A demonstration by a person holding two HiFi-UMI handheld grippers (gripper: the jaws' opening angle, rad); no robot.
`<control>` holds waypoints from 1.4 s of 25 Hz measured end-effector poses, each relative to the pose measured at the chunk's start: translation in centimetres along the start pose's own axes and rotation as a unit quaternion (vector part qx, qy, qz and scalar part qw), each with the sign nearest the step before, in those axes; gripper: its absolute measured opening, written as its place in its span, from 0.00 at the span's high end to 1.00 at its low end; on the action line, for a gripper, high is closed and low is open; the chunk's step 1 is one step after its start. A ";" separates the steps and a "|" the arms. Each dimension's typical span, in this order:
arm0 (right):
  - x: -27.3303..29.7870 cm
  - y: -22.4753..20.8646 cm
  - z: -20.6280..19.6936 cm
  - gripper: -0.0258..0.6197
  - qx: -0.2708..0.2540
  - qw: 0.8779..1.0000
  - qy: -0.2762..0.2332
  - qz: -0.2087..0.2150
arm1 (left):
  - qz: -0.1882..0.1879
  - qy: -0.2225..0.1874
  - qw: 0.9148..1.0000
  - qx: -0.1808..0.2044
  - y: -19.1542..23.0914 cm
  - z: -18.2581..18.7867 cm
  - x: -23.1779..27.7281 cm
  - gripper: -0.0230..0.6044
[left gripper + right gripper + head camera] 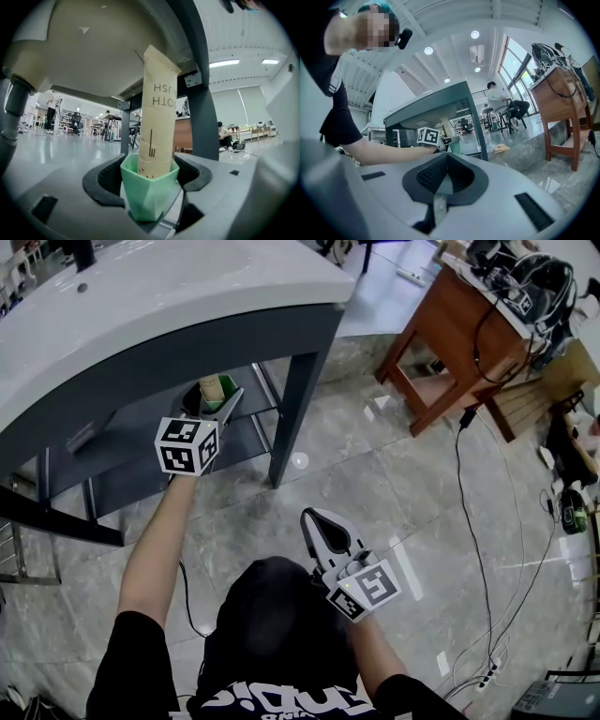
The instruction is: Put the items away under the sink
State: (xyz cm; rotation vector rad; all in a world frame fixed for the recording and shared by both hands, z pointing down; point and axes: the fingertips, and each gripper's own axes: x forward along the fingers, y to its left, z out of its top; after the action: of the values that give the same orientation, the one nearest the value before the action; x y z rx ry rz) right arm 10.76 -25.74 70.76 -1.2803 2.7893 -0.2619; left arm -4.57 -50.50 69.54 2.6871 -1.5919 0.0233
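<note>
Green cup [149,199] with 1 tan paper packet [157,117] standing upright inside. Cup pinched between jaws of left gripper [150,176]. Held under sink [141,296], over lower shelf [141,474]; contact with shelf unclear. Right gripper [443,176] jaws pressed together, nothing between, over stone floor [394,484], well apart from sink.

Mint-green cup [149,192]; beige packet [157,117], black print; grey sink [187,296]; marbled grey floor [375,493]

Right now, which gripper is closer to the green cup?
Left. The left gripper is clamped on the green cup under the sink; the right gripper is apart from it, shut and empty, over the floor.
</note>
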 end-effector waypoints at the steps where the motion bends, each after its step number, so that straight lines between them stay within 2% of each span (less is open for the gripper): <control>1: 0.0 0.0 0.0 0.93 0.000 1.000 0.001 0.000 | 0.004 -0.003 1.000 -0.002 0.1 0.0 0.2 0.42; 11: -0.2 -0.6 0.0 0.93 0.002 1.000 0.001 -0.005 | 0.029 -0.023 0.999 -0.012 0.7 -0.1 0.6 0.42; 20: -0.3 -0.9 -0.2 0.93 0.005 1.000 0.003 -0.003 | 0.046 -0.019 0.999 -0.011 0.9 -0.4 0.6 0.42; 25: -0.3 -1.0 -0.3 0.93 0.004 1.000 0.004 -0.001 | 0.060 -0.017 0.998 -0.010 1.2 -0.2 0.2 0.37; 29: -0.3 -1.1 -0.2 0.93 0.004 1.000 0.000 -0.001 | 0.062 -0.023 0.998 -0.007 0.9 0.5 -0.9 0.37; 35: -0.2 -0.8 0.1 0.93 0.000 1.000 -0.003 0.002 | 0.054 -0.031 0.998 -0.031 -1.1 0.6 -5.3 0.37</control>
State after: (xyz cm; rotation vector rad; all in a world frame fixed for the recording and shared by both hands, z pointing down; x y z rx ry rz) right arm 11.45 -26.13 70.83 -1.2732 2.7858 -0.2566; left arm -6.13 -45.29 68.81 2.5778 -1.7241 -0.1072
